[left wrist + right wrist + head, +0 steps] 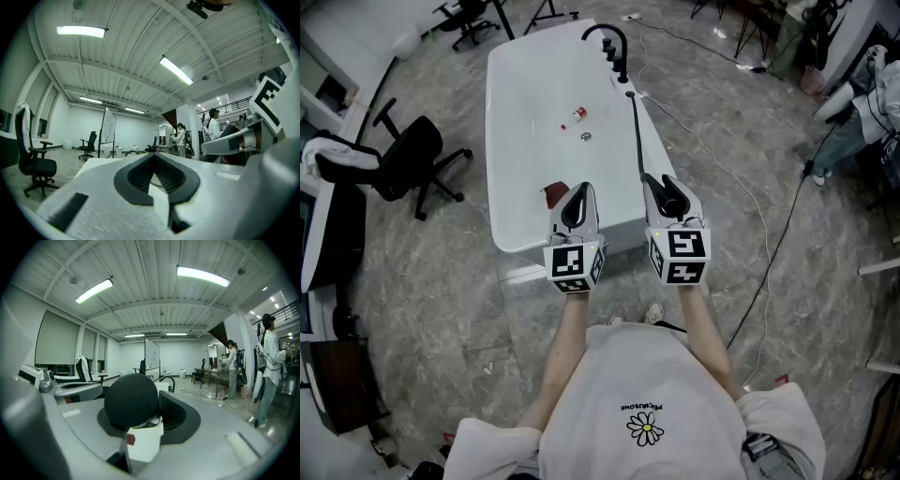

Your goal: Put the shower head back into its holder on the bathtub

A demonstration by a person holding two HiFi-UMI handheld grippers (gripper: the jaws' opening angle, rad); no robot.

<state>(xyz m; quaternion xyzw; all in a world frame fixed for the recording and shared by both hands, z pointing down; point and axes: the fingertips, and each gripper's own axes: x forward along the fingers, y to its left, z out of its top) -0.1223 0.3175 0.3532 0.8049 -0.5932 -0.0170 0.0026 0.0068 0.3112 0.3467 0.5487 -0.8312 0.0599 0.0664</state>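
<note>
The right tongs (668,193) grasp the black shower head (131,400), its round body filling the space between the jaws. It is held over the near right corner of the white bathtub (517,141). Its dark hose (636,141) runs along the rim to the black faucet (610,43) at the far end. The left tongs (577,202) are clenched on nothing, just beside the right pair. A small bottle (574,117) lies in the tub. Grey marble floor (431,272) surrounds it, with an office chair (411,161) to the left.
</note>
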